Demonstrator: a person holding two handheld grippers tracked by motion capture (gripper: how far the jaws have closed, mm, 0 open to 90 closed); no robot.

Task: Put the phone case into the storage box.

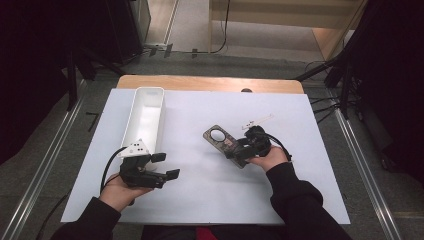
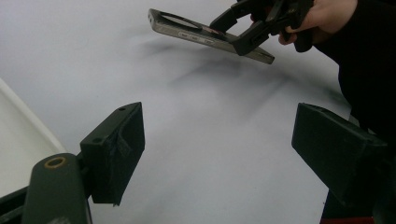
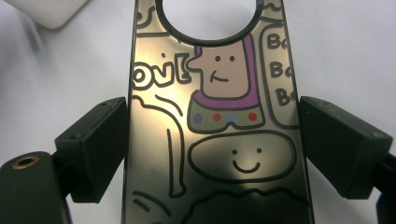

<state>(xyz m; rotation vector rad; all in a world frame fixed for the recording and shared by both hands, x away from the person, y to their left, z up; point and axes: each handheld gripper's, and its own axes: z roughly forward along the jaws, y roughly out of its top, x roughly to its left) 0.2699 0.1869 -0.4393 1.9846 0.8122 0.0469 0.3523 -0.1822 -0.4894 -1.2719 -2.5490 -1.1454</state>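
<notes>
Glossy dark phone case (image 3: 215, 126) clamped by its long edges between the right gripper's (image 3: 212, 149) jaws, one pad on each side. Right gripper view gives the printed face: cartoon line drawings, a figure with purple hood and coloured dots, a smiley blob under it, partial lettering at both edges, big round camera cutout at the top. High view shows none of that print, just a dark slab (image 1: 223, 140) with a round hole, sitting over the middle of the white sheet (image 1: 210, 200), right gripper (image 1: 245, 146) at its near end. Left gripper view gives the side profile (buttons along the edge): case (image 2: 205, 37) held tilted and lifted off the sheet, a soft shadow below it. Left gripper (image 1: 162, 165) jaws stand wide apart with nothing between them, near the close end of the long white tray (image 1: 131, 131). Tray corner also visible top left in right gripper view (image 3: 51, 11).
</notes>
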